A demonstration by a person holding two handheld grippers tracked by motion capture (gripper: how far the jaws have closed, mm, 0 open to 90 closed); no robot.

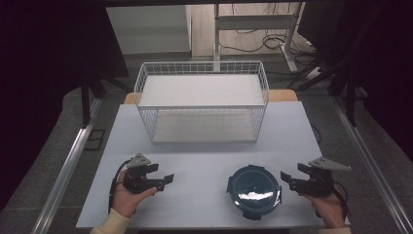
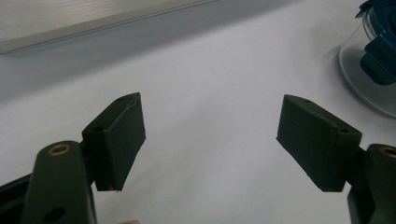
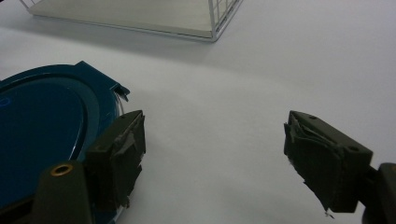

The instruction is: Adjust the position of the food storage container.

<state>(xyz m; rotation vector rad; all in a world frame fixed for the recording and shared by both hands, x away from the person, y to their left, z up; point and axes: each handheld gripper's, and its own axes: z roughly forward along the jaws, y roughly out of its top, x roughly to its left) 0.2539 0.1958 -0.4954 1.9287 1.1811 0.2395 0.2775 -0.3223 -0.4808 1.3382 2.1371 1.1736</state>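
A round clear container with a dark teal clip lid [image 1: 253, 190] stands on the white table [image 1: 204, 161] near the front, right of centre. My left gripper [image 1: 165, 180] is held low at the front left, open, its jaws pointing right toward the container and well apart from it. In the left gripper view nothing lies between its jaws [image 2: 210, 112], and the container [image 2: 373, 60] shows at the far right. My right gripper [image 1: 287, 179] hovers just right of the container, open and pointing left. In the right gripper view its jaws [image 3: 215, 126] hold nothing, and the lid [image 3: 42, 130] lies beside the left jaw.
A white two-level wire basket [image 1: 202, 102] stands at the back middle of the table; its lower corner [image 3: 212, 21] shows in the right gripper view. Bare tabletop lies between the basket and both grippers. Dark curtains and cables surround the table.
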